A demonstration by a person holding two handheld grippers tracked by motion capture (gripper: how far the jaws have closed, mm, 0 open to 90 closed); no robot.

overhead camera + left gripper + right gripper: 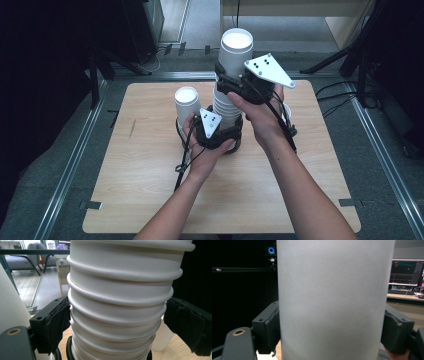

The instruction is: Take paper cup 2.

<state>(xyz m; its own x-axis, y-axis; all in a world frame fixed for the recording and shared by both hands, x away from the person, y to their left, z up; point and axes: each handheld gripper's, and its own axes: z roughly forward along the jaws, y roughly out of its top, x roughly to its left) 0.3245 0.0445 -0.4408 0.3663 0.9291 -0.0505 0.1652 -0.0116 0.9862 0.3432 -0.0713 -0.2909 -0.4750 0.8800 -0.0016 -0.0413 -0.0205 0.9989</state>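
My left hand-held gripper [220,131] clamps the cup stack [120,315] steady while my right hand-held gripper [234,82] pinches the top cup [235,50] to lift it free.

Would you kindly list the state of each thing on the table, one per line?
Cup stack: upright on the table, rims nested.
Top cup: upright, mouth up, empty, part lifted out of the stack.
Single cup: upright beside the stack, mouth up.
Left tongs: around the lower stack, pads at its sides.
Right tongs: shut on the top cup's wall.
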